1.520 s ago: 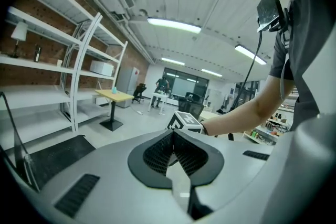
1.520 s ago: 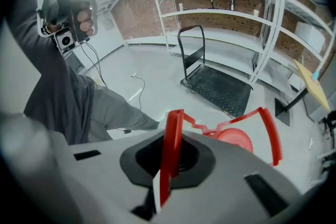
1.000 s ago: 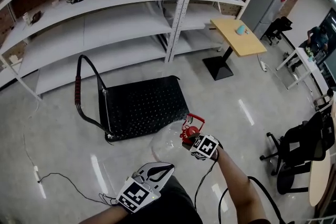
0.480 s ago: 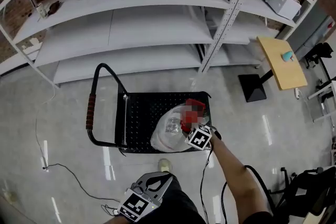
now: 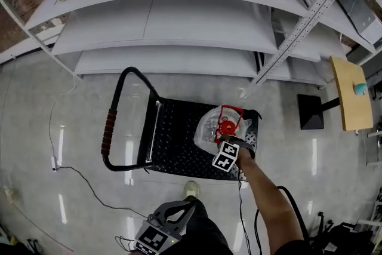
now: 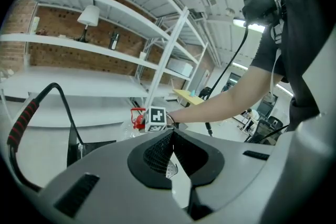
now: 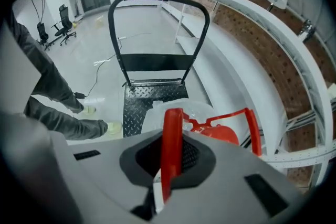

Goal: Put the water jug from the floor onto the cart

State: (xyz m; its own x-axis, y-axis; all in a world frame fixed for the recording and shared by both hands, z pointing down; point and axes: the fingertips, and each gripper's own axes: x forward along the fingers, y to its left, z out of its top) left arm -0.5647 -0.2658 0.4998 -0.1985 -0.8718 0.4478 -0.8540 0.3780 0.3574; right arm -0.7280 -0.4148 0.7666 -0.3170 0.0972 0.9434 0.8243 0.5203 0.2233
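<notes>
Water jug [image 5: 209, 126] held over the cart [image 5: 173, 146] deck
Only the right gripper view shows the right gripper [image 7: 170, 150] clamped on its red handle [image 7: 172, 126]; left gripper [image 6: 170, 136] looks shut, empty

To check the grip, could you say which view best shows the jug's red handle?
The right gripper view: the red handle is clamped between its jaws. The head view shows it small; the left gripper view, a distant glimpse.

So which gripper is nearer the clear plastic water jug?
Right. The right gripper is shut on the red handle of the jug, over the black platform cart; the left gripper hangs back.
</notes>
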